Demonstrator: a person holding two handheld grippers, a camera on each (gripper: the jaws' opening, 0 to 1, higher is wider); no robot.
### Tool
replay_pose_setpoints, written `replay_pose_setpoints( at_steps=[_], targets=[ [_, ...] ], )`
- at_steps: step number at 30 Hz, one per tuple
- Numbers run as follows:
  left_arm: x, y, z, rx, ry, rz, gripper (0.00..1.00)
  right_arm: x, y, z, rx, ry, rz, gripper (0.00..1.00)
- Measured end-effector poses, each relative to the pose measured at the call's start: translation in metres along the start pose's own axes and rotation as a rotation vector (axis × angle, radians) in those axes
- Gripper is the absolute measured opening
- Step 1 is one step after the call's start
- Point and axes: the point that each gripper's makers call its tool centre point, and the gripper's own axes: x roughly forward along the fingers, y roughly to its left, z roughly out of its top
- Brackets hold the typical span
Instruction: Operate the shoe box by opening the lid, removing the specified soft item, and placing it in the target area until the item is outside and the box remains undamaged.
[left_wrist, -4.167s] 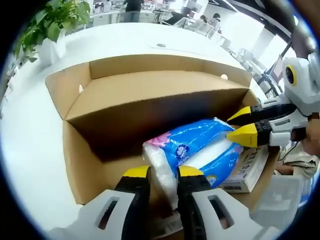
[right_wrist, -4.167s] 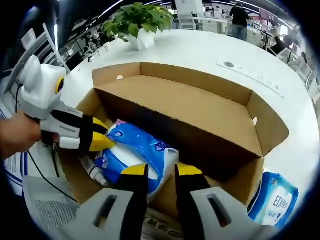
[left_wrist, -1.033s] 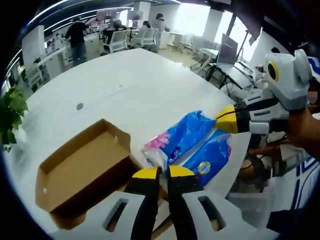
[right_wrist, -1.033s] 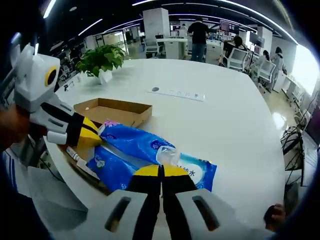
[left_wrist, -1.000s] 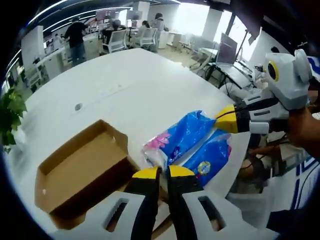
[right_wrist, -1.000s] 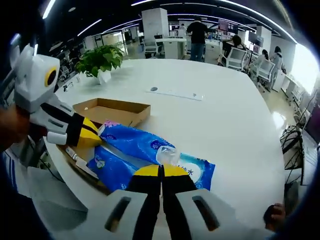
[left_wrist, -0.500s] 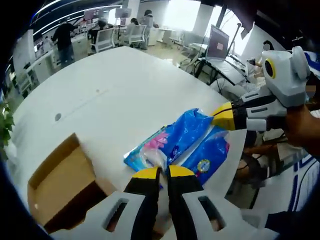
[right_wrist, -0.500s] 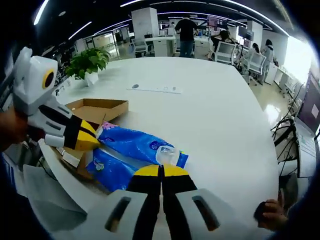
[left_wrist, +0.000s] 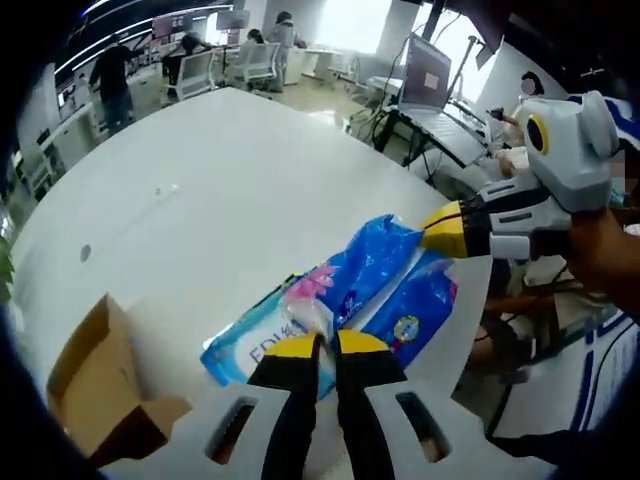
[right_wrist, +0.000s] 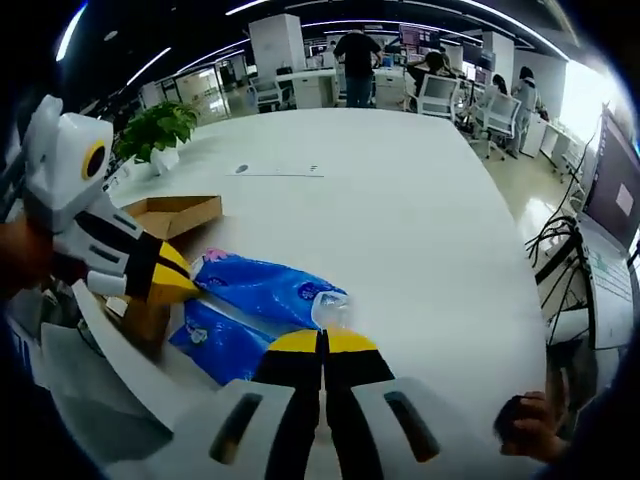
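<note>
**Soft pack hanging over the bench edge between two thin pinches**

At the left of the left gripper view, the shoe box (left_wrist: 95, 385) is sitting open on the white bench (left_wrist: 200, 190), well apart from the load. Next comes a flat blue wipes packet (left_wrist: 250, 340) lying on the bench, just under the near end of the blue soft pack (left_wrist: 375, 265). The left gripper (left_wrist: 320, 345), fingers pressed together, is pinching that end's wrapper. Further right, the right gripper (left_wrist: 432, 231) is pinching the far end, its fingers likewise closed on the film.

In the right gripper view the pack (right_wrist: 262, 288) is spanning the air from the left gripper (right_wrist: 185, 282) to the right gripper (right_wrist: 322, 342).

Both holds are probably on thin plastic alone, so pulling the ends apart could tear it. Releasing one end early could swing the pack off the bench edge, or drop it on the wipes packet.
</note>
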Motion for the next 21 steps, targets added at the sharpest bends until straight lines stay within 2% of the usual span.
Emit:
replay_pose_setpoints(
  at_steps=[9,16,21],
  targets=[
    [0.029,-0.019,0.02,-0.014,0.005,0.009,0.02,0.0,-0.038,0.001,-0.018,0.005,0.013,0.0],
    [0.055,-0.037,0.037,-0.013,0.01,-0.011,0.02,-0.005,-0.077,-0.005,-0.016,0.016,-0.005,0.0],
    [0.074,-0.046,0.044,-0.013,0.023,-0.036,0.02,-0.001,-0.096,-0.011,-0.005,0.035,-0.019,0.0]
  ],
)
